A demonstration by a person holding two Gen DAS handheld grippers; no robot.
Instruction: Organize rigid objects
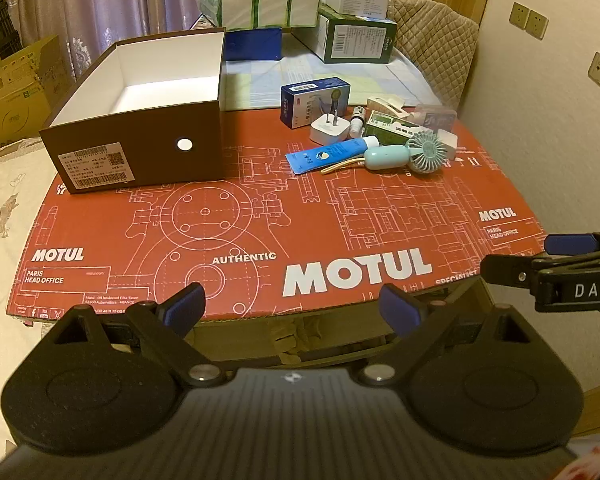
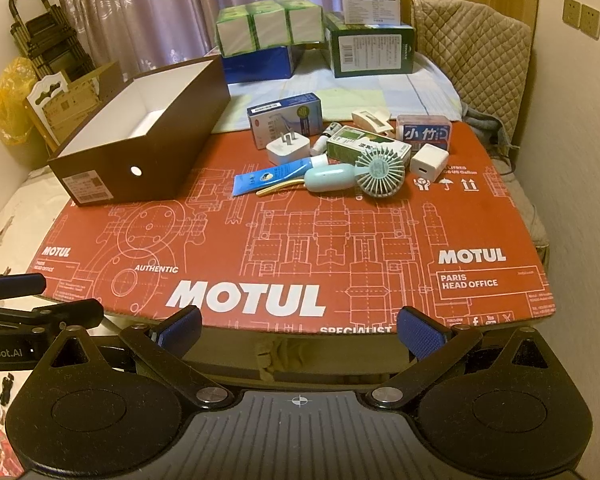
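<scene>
1. Red printed cardboard (image 2: 340, 240) forms your work surface; it carries white line drawings and lettering.
2. Your left gripper (image 1: 290, 308) hovers at the near edge of the cardboard, its jaws spread wide with nothing between them.
3. Your right gripper (image 2: 300, 330) hovers beside it at the same near edge, jaws likewise spread and empty.
4. At the far left stands a brown box (image 1: 140, 136), open at the top, white inside and holding nothing that you can see.
5. To the right of the box lies a cluster of small things, well apart from both grippers: a blue carton (image 2: 284, 118), a white plug (image 2: 287, 148), a blue tube (image 2: 274, 176), a pale green hand fan (image 2: 356, 172), a green carton (image 2: 366, 144) and a white charger block (image 2: 428, 162).
6. The tube and the fan handle touch; the plug lies just behind them.
</scene>
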